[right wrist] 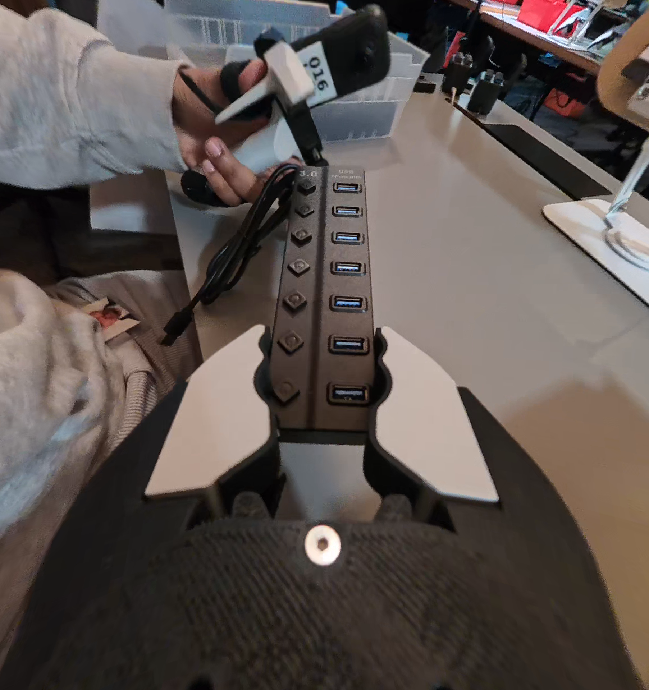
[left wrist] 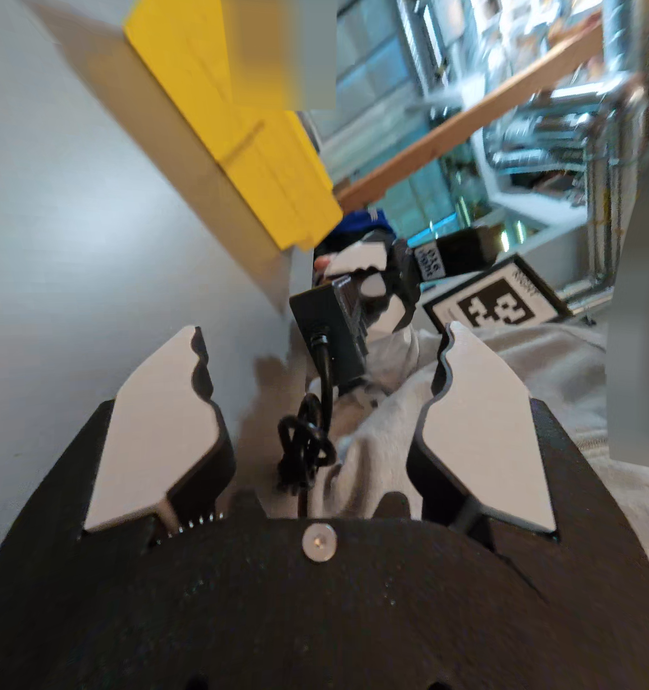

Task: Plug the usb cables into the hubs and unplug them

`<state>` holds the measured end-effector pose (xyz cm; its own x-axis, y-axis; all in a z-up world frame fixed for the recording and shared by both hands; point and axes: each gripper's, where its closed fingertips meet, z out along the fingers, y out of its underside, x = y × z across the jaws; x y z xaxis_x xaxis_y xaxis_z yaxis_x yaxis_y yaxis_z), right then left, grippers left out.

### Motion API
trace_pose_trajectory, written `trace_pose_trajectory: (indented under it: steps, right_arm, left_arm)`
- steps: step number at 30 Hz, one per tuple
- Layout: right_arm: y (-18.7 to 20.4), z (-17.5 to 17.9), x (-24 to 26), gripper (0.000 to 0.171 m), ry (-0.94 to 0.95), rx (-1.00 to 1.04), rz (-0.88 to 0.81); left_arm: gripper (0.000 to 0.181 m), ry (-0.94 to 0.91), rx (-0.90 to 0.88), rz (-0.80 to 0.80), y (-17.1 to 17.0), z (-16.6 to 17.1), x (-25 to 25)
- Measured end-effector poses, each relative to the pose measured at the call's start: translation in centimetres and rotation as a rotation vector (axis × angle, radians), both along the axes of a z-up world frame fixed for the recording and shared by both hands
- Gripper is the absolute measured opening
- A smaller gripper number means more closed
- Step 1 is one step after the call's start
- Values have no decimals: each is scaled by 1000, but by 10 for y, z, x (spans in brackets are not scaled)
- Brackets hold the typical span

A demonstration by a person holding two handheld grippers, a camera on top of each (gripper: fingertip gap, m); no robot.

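Note:
A long black USB hub [right wrist: 321, 298] with several blue ports and a row of buttons lies along the grey table [right wrist: 483, 298]. My right gripper [right wrist: 323, 336] is shut on its near end. The hub's black cable [right wrist: 237, 246] leaves the far end and loops left, its plug [right wrist: 175, 330] hanging past the table edge. My left gripper [right wrist: 263, 127], held by a hand, hovers open over the hub's far end. In the left wrist view, the left gripper [left wrist: 323, 332] is open and empty, with the hub's end [left wrist: 337, 317] and bundled cable [left wrist: 306, 448] between and beyond its fingers. The right gripper [left wrist: 367, 287] shows behind the hub.
A clear plastic bin [right wrist: 371, 100] stands behind the hub. A white monitor stand base [right wrist: 614, 254] sits at the right. A person's grey sleeve [right wrist: 54, 112] and clothing [right wrist: 35, 373] fill the left. A yellow bin [left wrist: 240, 130] and a framed marker tag [left wrist: 498, 302] show in the left wrist view.

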<state>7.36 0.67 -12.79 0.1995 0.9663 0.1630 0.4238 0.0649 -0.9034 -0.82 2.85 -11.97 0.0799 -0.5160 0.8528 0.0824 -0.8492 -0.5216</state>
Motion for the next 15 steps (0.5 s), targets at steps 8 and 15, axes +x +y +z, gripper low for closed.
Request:
trace_pose_trajectory:
  steps: [8,15]
  right_arm:
    - [1,5,-1,53,36,82,-1]
    - [44,1,17,60,23,117,-271]
  left_arm:
    - [29,-75,-100,-176,-30,-1,29]
    - [27,-129,-89,51,-1,10,16]
